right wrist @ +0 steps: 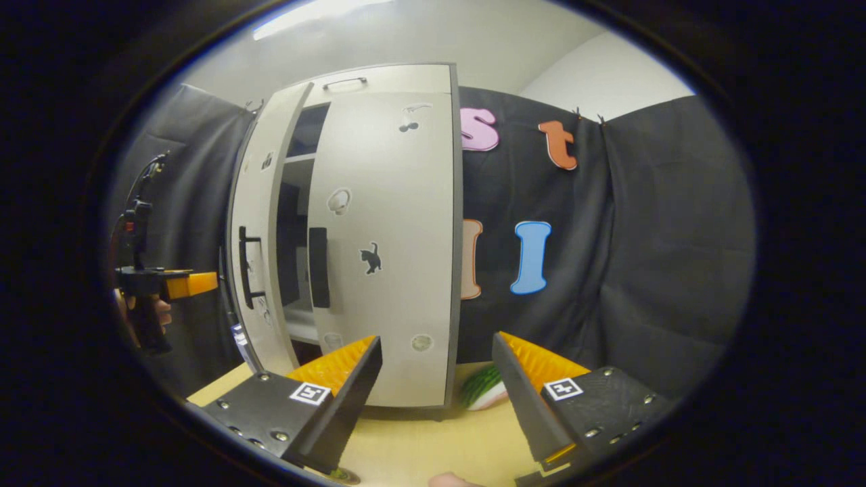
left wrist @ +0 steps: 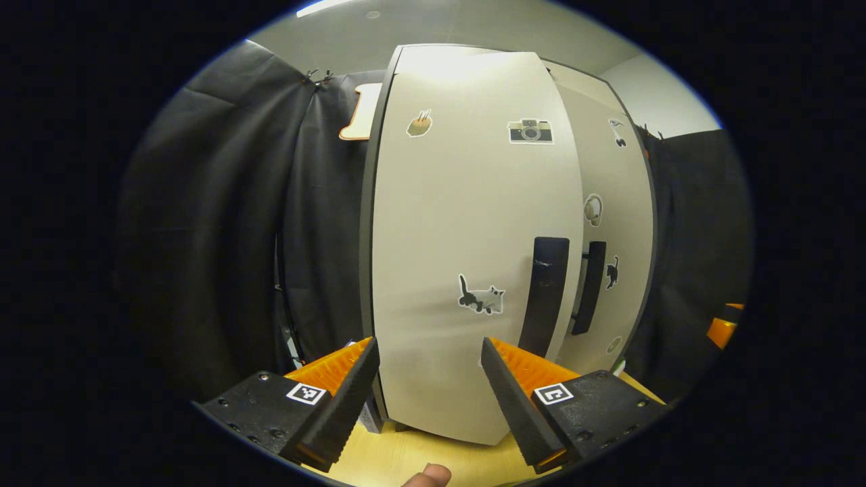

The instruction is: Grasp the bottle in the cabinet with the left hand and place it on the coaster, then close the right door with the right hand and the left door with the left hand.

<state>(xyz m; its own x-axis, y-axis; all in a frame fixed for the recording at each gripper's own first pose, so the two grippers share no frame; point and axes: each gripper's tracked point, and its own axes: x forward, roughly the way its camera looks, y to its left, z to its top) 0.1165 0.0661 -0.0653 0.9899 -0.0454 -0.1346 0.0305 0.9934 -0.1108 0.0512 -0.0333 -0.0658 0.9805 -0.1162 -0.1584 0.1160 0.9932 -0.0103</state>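
Observation:
The white cabinet stands on a light wood table (right wrist: 419,439). Its right door (right wrist: 385,237) lies flat against the front, with a dark handle (right wrist: 318,267). The left door (right wrist: 260,223) stands ajar, leaving a dark gap with shelves (right wrist: 294,223) between the two doors. In the left gripper view the left door (left wrist: 467,237) is close ahead, its handle (left wrist: 547,294) beside the right door's handle (left wrist: 588,287). My left gripper (left wrist: 429,392) is open and empty, just short of the left door's lower face. My right gripper (right wrist: 436,399) is open and empty before the right door's lower corner.
A hand holds the left gripper (right wrist: 210,283) to the left of the ajar door. A green-striped object (right wrist: 484,387) lies on the table by the cabinet's right corner. An orange part of the right gripper (left wrist: 722,331) shows at the far right. Black cloth surrounds the cabinet.

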